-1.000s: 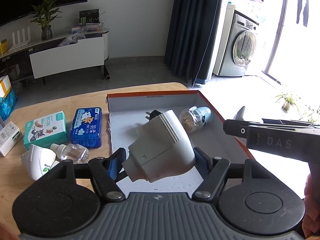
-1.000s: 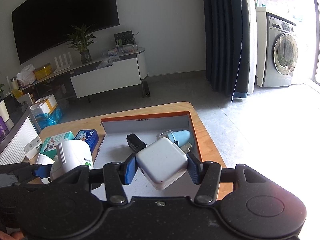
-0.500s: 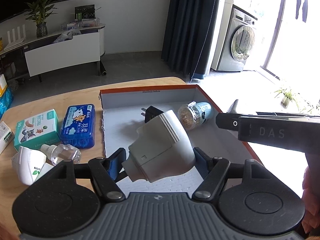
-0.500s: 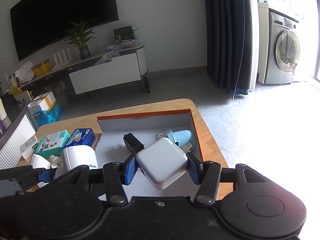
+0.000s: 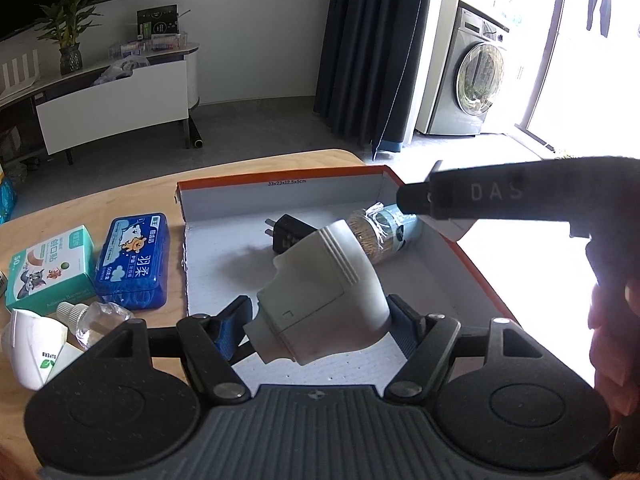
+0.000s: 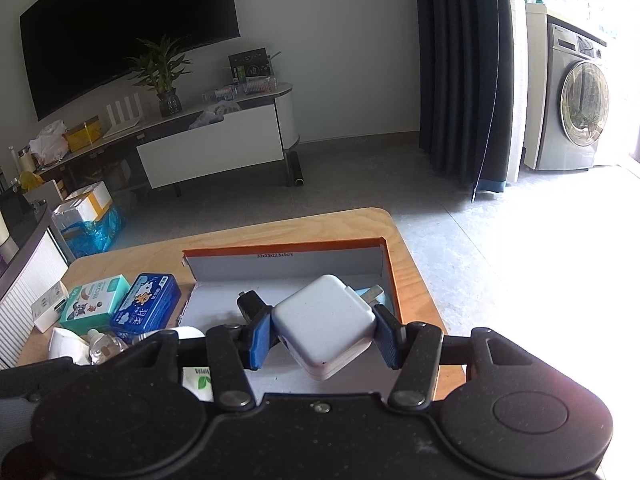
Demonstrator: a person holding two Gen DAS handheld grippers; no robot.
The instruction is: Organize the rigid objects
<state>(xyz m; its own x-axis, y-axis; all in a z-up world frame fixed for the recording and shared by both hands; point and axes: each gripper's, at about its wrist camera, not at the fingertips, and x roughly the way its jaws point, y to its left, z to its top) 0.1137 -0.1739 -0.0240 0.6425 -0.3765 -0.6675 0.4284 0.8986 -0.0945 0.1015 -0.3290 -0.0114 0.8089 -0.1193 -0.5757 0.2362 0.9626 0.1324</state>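
The white charger, pinched cornerwise by the right claw, could twist loose; the left claw clamped the grey plug-in heater.

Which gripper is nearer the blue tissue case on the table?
Left. The left gripper hovers over the box beside the blue tissue case; the right gripper sits farther right.

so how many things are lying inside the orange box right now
2: a black plug adapter near the box's back middle, and a blue toothpick jar at its back right. Held items may hide more.
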